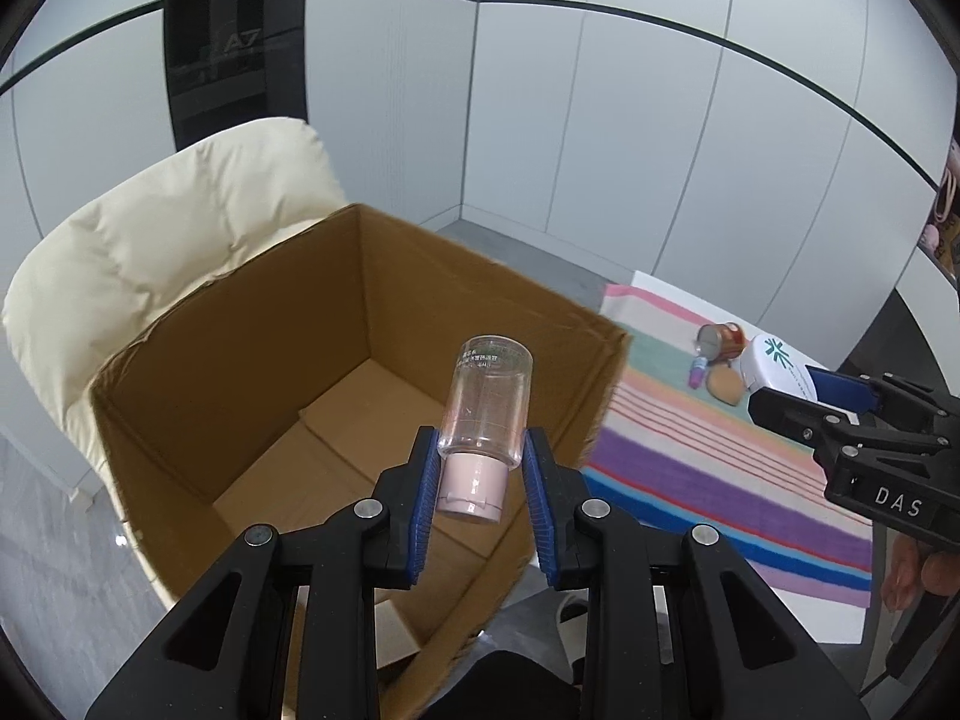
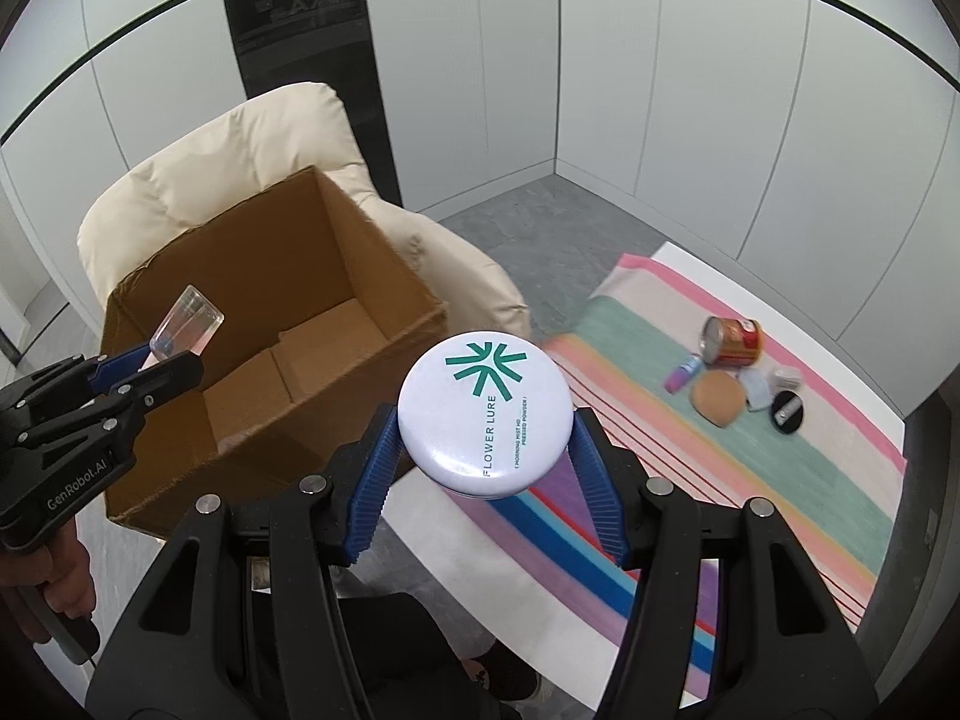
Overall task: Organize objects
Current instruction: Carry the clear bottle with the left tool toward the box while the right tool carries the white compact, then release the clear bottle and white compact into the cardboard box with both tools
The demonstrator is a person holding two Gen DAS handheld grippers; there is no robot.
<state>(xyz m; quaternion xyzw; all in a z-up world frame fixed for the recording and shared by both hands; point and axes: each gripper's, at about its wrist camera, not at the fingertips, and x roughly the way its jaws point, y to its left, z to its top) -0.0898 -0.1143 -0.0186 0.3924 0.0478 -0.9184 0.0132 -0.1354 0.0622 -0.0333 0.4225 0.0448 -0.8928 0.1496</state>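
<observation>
Two light, slick items held: left gripper (image 1: 477, 468) pinches bottle (image 1: 485, 414) at neck, right gripper (image 2: 483, 456) spans compact (image 2: 485, 411) rim, over box (image 1: 252, 360).

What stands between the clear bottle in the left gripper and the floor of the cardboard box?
Nothing visible: the clear bottle, clamped in the left gripper, hangs over the open cardboard box, whose visible floor is bare.

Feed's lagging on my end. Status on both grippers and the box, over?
Left gripper shut on clear bottle, over cardboard box. Right gripper shut on white compact, beside box. Box open, nothing blocking.
</observation>
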